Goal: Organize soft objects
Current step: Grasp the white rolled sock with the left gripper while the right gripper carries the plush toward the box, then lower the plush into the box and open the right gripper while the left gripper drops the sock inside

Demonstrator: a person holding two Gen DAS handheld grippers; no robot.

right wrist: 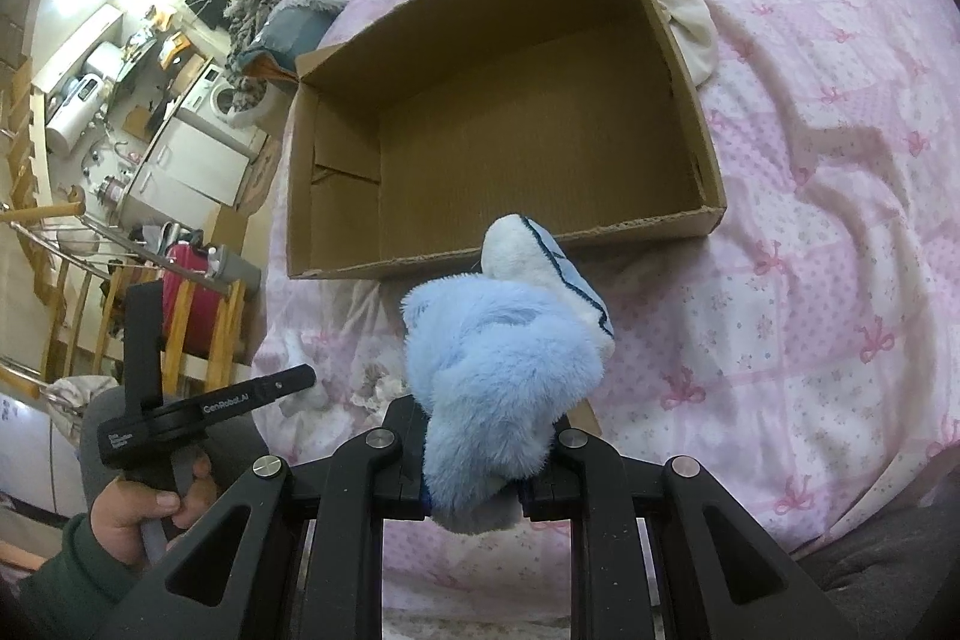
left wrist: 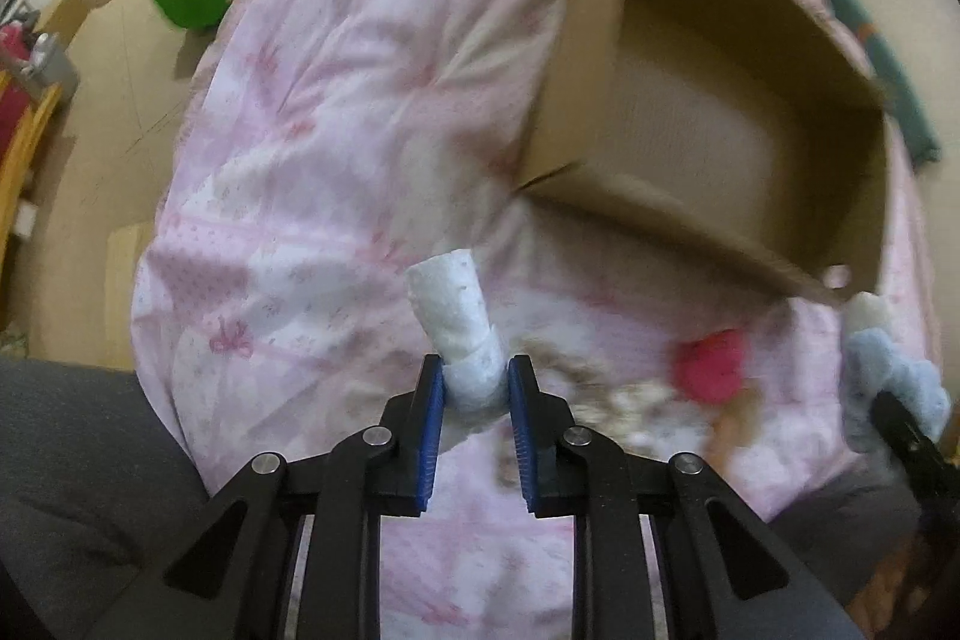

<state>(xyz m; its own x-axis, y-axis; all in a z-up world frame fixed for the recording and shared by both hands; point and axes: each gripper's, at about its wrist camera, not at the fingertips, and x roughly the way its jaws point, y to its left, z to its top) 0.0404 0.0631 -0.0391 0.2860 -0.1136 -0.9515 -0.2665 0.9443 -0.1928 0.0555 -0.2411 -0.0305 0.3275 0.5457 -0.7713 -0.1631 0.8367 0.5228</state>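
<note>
L wrist view: left gripper (left wrist: 475, 381) fingers clamp a white sock (left wrist: 457, 316) above the bed (left wrist: 312, 112), near the cardboard box (left wrist: 606, 202). Only R view shows right gripper (right wrist: 486, 451) clamped on blue plush (right wrist: 501, 370).

The left wrist view is smeared with motion, so the cardboard box (left wrist: 708, 100) has soft edges and its floor reads only as a pale blur. On the pink bedspread (left wrist: 312, 148), a red lump (left wrist: 711, 364) and a brownish patterned thing (left wrist: 576, 382) beside it are too blurred to name. The blue plush toy (left wrist: 888, 376) is half lost at the right margin there. In the right wrist view that plush (right wrist: 498, 376) covers the right tongs' (right wrist: 480, 484) blue pads entirely, and its lower end is hidden among the black linkage. The left tongs (right wrist: 210, 409) show only from the side, tips hidden. The hand (right wrist: 144, 508) gripping them is cut off at the sleeve.
</note>
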